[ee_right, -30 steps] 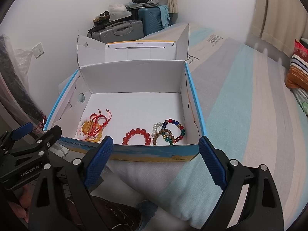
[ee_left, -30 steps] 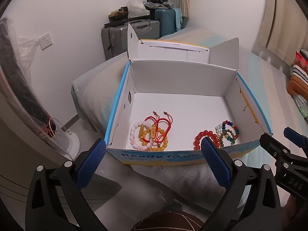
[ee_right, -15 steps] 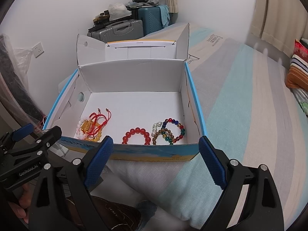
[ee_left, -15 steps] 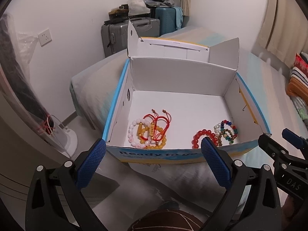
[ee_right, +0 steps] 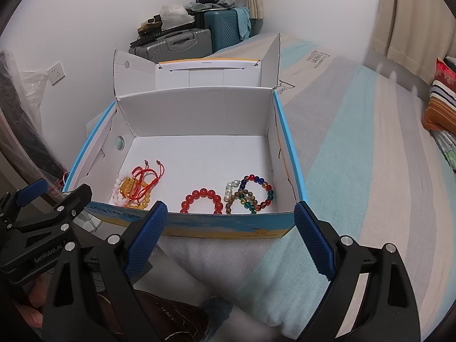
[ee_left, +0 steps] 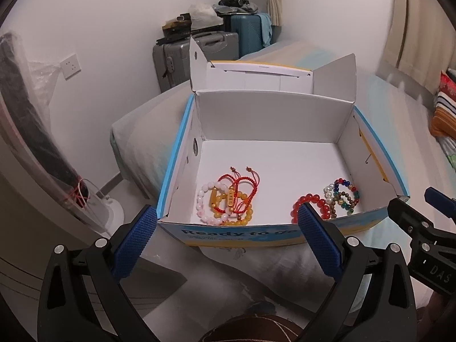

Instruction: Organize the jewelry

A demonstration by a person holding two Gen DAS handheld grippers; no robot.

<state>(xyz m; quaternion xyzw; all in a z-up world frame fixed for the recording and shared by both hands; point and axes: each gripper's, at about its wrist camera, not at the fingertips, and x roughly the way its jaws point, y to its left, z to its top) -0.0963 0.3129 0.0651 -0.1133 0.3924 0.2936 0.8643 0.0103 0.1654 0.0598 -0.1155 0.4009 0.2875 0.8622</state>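
Bracelets [ee_right: 201,200] lie in the open cardboard box [ee_right: 228,223] on the bed [ee_right: 356,148], possibly tangled at its left. Left gripper [ee_left: 228,238] and right gripper [ee_right: 230,232] hover before it, jaws wide, empty.

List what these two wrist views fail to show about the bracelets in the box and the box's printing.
- Red bead bracelet: left wrist view, near part hidden by a left gripper finger; right wrist view, near edge cut by the box front wall.
- Box front lettering: left view, its end is covered by the same finger.
- Left bracelet pile: right view, strands overlap; count unclear.
- Right gripper: nothing hidden, jaws open.
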